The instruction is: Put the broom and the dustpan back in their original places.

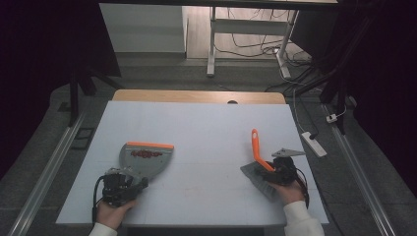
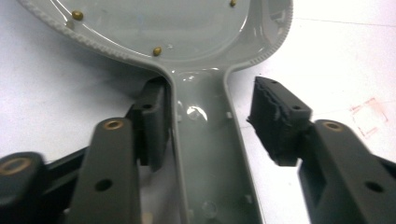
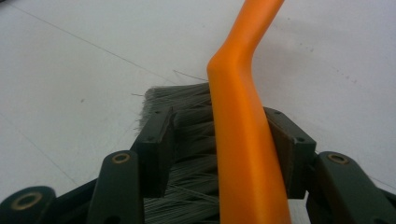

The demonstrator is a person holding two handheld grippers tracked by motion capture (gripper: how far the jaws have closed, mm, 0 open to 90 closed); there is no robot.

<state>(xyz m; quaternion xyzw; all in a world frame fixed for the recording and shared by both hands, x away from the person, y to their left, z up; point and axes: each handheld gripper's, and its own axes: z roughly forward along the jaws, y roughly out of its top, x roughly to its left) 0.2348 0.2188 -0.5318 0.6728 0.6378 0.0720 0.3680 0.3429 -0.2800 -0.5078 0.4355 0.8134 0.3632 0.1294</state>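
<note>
A grey dustpan (image 1: 145,156) with an orange front lip lies on the white table (image 1: 206,123) at the left, with red crumbs (image 1: 146,154) in it. My left gripper (image 1: 132,181) sits at its handle (image 2: 203,140). In the left gripper view the gripper (image 2: 210,100) is open: one pad touches the handle, the other stands clear. At the right lies a brush (image 1: 256,147) with an orange handle and grey bristles (image 3: 187,121). My right gripper (image 1: 276,171) straddles its head. The right gripper (image 3: 219,126) is open, with the handle against one pad.
A red mark (image 2: 369,116) is printed on the table beside the dustpan handle. A white power strip (image 1: 314,143) and cables lie on the floor to the right. White desk legs (image 1: 211,44) stand beyond the table's far edge.
</note>
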